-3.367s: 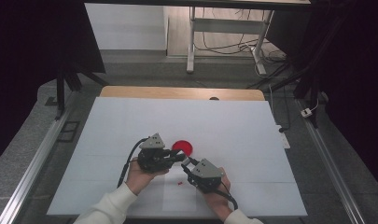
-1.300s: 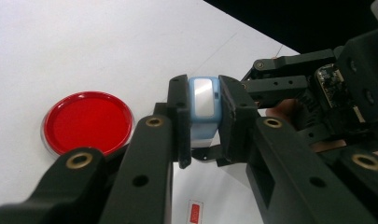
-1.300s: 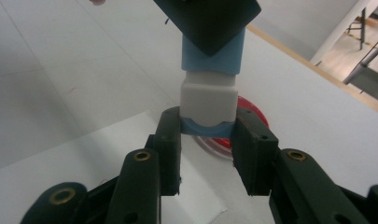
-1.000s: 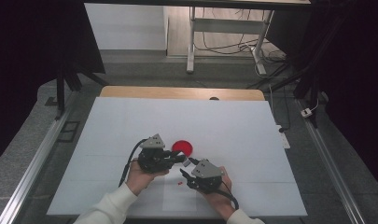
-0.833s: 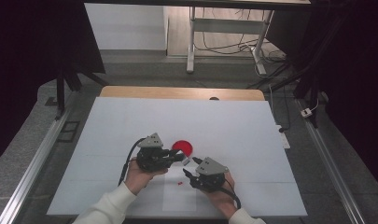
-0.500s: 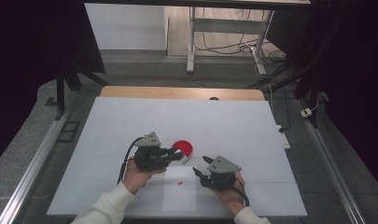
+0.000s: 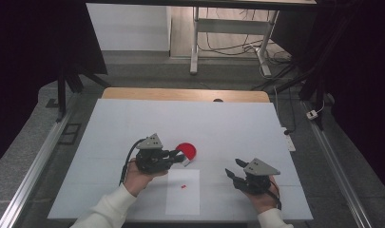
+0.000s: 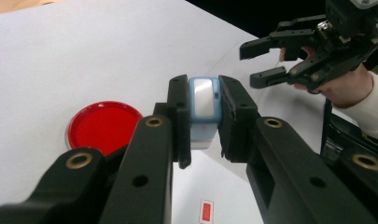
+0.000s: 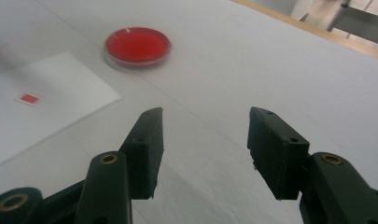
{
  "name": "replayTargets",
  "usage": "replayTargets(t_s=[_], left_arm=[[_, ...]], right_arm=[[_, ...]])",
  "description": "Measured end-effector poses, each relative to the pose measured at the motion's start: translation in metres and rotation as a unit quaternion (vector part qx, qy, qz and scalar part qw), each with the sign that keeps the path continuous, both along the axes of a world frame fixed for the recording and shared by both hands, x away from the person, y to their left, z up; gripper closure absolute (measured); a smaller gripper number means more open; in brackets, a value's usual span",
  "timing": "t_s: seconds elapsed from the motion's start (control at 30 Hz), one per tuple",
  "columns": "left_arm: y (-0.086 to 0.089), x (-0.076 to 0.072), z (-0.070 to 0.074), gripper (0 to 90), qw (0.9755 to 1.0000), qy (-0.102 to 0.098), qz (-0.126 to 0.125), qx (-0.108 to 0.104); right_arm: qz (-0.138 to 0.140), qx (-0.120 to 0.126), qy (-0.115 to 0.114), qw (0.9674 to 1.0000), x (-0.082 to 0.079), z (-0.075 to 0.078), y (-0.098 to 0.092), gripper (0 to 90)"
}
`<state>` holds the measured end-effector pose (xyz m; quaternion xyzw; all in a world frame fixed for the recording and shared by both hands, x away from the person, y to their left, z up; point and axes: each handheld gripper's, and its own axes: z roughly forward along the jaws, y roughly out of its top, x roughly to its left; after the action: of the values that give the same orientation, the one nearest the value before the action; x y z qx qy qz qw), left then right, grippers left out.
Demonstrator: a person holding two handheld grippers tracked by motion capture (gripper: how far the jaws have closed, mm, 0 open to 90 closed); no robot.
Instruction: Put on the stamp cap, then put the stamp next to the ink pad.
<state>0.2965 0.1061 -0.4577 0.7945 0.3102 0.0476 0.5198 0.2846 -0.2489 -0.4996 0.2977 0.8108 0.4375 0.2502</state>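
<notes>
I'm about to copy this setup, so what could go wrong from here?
The left gripper pinches the small blue block only near the jaw tips, so it might slip out. It hangs close above the red dish and could knock it. The right gripper, jaws open and empty, has just been closing slightly.

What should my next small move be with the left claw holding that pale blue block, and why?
Probably ease the left claw down toward the white sheet. It is shut on the pale blue block, near the red disc, while the right claw stands open with nothing between its jaws, off to the side.
</notes>
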Motion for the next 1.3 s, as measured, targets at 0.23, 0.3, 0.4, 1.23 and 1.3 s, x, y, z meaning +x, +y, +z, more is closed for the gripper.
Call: replayTargets(t_s=[0.23,0.3,0.4,1.23,1.3], left_arm=[[0.004,0.000,0.002,75.5,0.9998,-0.011,0.009,0.011],[0.005,0.001,0.003,75.5,0.9999,-0.011,0.009,0.010],[0.007,0.002,0.003,75.5,0.9997,-0.014,0.012,0.014],[0.019,0.016,0.000,75.4,0.9978,-0.025,0.049,0.037],[0.020,0.018,0.000,75.4,0.9973,-0.027,0.053,0.042]], right_arm=[[-0.026,-0.008,-0.007,0.9996,-0.001,0.001,-0.026,45.9],[-0.029,-0.008,-0.006,0.9995,0.000,0.000,-0.033,45.9],[-0.034,-0.005,-0.005,0.9994,0.001,0.000,-0.039,45.9],[-0.041,-0.015,-0.002,0.9991,0.004,-0.002,-0.043,46.1],[-0.038,-0.017,-0.003,0.9991,0.004,-0.002,-0.043,46.1]])
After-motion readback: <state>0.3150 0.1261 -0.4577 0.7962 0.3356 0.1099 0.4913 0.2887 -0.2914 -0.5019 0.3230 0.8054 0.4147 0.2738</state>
